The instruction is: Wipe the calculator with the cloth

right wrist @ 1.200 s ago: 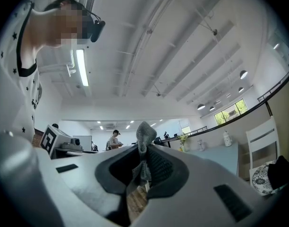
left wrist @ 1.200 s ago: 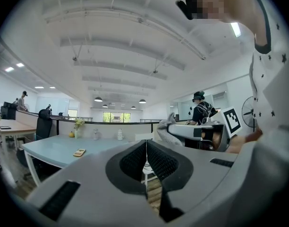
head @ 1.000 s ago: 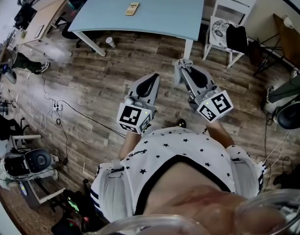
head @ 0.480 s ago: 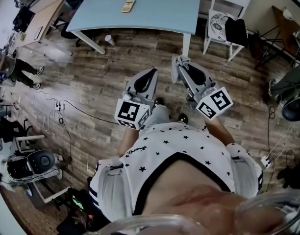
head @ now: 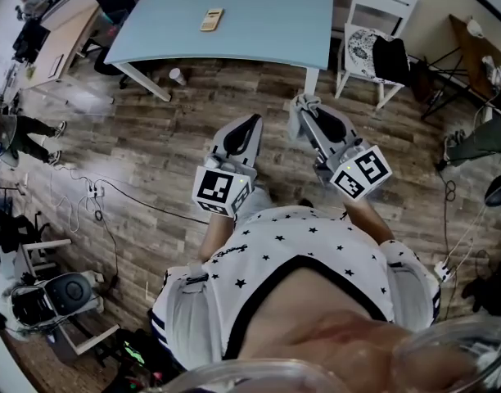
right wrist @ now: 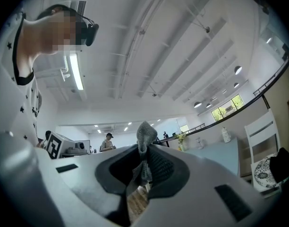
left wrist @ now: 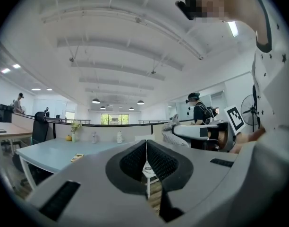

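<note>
The tan calculator (head: 211,19) lies flat on the pale blue table (head: 267,23) far ahead, and shows small on the tabletop in the left gripper view as the calculator (left wrist: 77,157). My left gripper (head: 250,124) is held over the wooden floor, jaws shut together with nothing between them (left wrist: 146,150). My right gripper (head: 303,105) is beside it at the right, shut on a grey knitted cloth (right wrist: 144,141) whose end sticks up past the jaw tips; the cloth (head: 306,102) shows as a small grey tuft. Both grippers are well short of the table.
A white chair (head: 380,31) with dark things on its seat stands right of the table. A paper cup (head: 176,75) sits on the floor by a table leg. Cables and a power strip (head: 92,191) lie on the floor at the left. A person (head: 25,125) stands far left.
The view has shifted a little toward the table, which sits slightly lower and left in frame. Both grippers keep their pose and the cloth stays held.
</note>
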Demonstrator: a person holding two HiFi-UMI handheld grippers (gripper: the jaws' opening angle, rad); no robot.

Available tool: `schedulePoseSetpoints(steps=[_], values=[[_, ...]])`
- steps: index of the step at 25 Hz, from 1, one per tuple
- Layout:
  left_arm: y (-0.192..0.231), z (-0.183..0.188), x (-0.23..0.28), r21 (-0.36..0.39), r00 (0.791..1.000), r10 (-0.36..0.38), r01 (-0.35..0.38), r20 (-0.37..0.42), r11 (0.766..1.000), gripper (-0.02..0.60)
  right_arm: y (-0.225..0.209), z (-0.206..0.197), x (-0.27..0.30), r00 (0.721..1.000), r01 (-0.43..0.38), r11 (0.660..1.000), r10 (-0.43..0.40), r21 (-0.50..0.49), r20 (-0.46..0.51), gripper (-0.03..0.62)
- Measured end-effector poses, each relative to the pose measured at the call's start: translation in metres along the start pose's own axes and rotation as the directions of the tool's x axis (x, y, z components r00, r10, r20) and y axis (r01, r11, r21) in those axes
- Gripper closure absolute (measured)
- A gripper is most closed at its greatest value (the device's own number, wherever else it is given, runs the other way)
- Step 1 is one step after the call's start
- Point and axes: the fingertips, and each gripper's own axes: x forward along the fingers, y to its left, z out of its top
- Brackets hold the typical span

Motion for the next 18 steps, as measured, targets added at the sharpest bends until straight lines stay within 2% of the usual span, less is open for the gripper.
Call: schedulePoseSetpoints(steps=[8,18], values=[[0.073,-0.005,-0.003,-0.038,0.999,0.047,-0.047,0.004,0.998,0.552,-0.001,-0.01,0.07,0.999,-0.026,1.0,0.025,-0.008,-0.025,0.556],[0.156,-0.015,0.007,-0.057,0.999,0.052,-0.051,0.016,0.997,0.552,-0.009,-0.033,0.152,0.998,-0.029,0.999,0.028,-0.013,-0.065,0.557]])
